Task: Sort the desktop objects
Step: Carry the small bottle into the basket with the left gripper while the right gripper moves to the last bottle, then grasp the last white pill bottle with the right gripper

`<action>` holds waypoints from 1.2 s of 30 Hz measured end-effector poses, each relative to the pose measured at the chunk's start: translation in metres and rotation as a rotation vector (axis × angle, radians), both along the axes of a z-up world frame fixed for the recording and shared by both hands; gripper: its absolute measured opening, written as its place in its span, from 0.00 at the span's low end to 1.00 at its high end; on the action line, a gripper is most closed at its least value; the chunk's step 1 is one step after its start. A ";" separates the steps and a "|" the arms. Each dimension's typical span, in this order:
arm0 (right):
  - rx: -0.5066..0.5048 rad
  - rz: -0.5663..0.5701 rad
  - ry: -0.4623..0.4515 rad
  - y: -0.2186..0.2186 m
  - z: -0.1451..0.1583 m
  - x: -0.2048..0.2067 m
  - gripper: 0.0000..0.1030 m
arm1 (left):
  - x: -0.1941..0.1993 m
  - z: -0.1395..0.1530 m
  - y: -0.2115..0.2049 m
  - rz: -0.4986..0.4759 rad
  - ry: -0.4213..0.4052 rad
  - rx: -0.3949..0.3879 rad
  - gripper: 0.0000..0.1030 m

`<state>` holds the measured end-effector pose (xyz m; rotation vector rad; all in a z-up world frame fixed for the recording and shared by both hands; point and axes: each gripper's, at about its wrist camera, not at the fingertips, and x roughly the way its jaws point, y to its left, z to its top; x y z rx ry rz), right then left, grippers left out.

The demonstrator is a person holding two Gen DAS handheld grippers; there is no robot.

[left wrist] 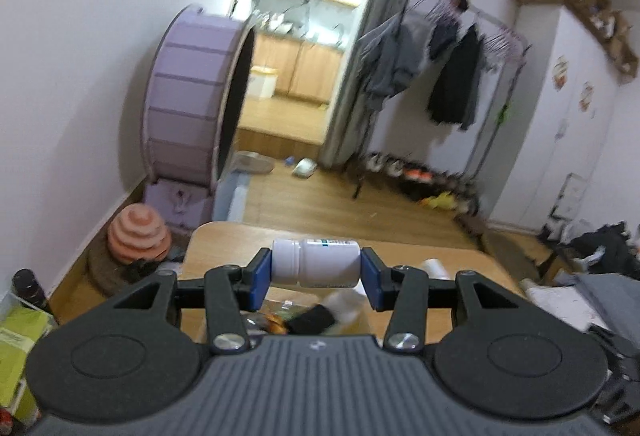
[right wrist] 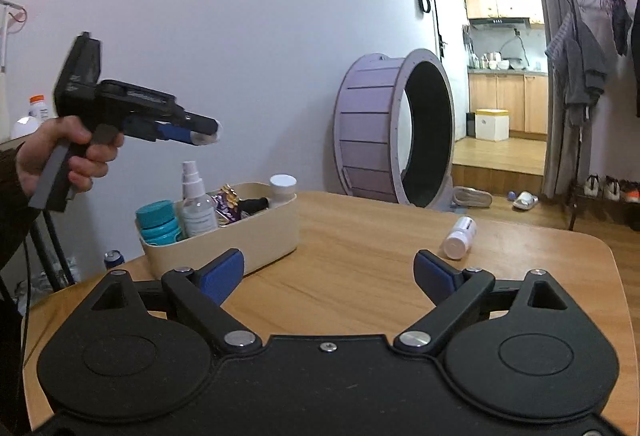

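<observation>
Right wrist view is giving us the widest look: we are holding the right gripper (right wrist: 328, 268) low over the wooden table (right wrist: 360, 276) with its jaws spread wide and nothing between the blue pads (right wrist: 222, 276). Using the beige bin (right wrist: 240, 236) as our landmark, the tabletop to the right of it is lying bare as far as the rounded far-right corner, except for a small white bottle (right wrist: 460, 234) lying on its side well apart from the bin, cap end toward us. Inside the bin we are seeing a teal-lidded jar (right wrist: 158, 222), a clear spray bottle (right wrist: 196, 204) standing upright, a white-capped jar (right wrist: 282, 188) and a crinkled snack packet (right wrist: 226, 206).

Above and to the left of the bin we are raising the left gripper (right wrist: 208, 134) in a hand (right wrist: 68, 156), well clear of the bin's rim.

Left wrist view is showing us that gripper (left wrist: 316, 264) clamped on a white pill bottle (left wrist: 316, 262), pads pressing its cap and its base. The bottle is lying level, its long axis running straight across between the fingers, cap to the left. It is smooth white plastic with a ribbed cap and a label bearing a teal mark, hanging over the bin's blurred contents.
</observation>
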<state>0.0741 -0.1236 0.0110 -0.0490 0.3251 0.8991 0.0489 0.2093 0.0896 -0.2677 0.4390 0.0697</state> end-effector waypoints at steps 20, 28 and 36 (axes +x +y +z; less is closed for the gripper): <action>-0.056 -0.071 0.075 0.000 0.018 0.042 0.89 | -0.028 0.009 -0.030 -0.038 -0.008 -0.012 0.57; -0.161 -0.125 0.199 0.017 0.014 0.109 0.69 | -0.039 0.014 -0.070 -0.080 -0.047 0.032 0.59; -0.186 -0.259 0.266 0.049 -0.014 0.168 0.60 | -0.037 0.006 -0.083 -0.142 -0.068 0.055 0.60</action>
